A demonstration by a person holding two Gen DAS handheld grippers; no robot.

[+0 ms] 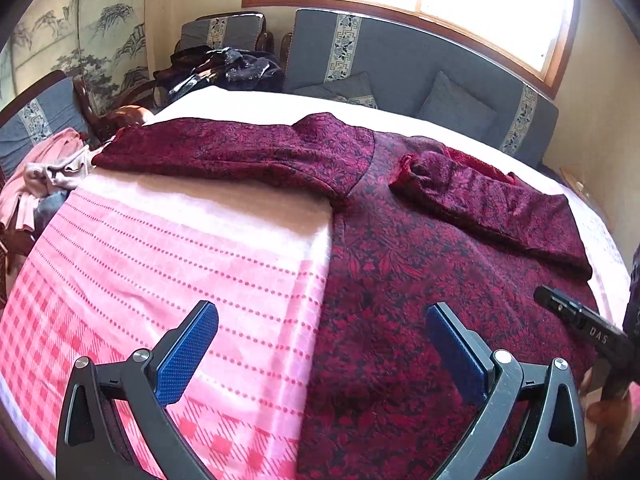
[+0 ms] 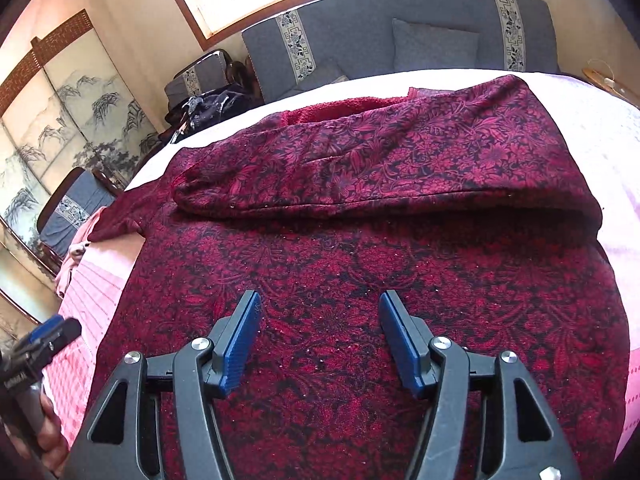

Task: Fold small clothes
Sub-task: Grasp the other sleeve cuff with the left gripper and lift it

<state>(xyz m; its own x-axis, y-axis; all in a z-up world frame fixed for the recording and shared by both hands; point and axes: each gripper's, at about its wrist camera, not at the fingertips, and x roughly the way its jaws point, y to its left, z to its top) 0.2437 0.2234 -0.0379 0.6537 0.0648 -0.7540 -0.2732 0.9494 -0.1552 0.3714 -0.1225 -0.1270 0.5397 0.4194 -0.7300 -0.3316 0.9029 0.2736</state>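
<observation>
A dark red floral top (image 1: 400, 264) lies flat on the pink checked blanket (image 1: 160, 248). Its left sleeve (image 1: 224, 152) stretches out to the left. Its right sleeve (image 1: 492, 200) is folded in across the body; it also shows in the right wrist view (image 2: 380, 156). My left gripper (image 1: 322, 320) is open and empty, hovering over the top's left edge near the hem. My right gripper (image 2: 320, 312) is open and empty above the top's body (image 2: 360, 280). Each gripper shows at the edge of the other's view, the right one (image 1: 576, 316) and the left one (image 2: 48, 336).
A pile of pink clothes (image 1: 48, 172) lies at the blanket's left edge. Dark clothes (image 1: 224, 68) sit on a chair behind. A grey sofa with cushions (image 1: 420, 64) runs along the far wall under the window. A painted screen (image 1: 80, 20) stands at the left.
</observation>
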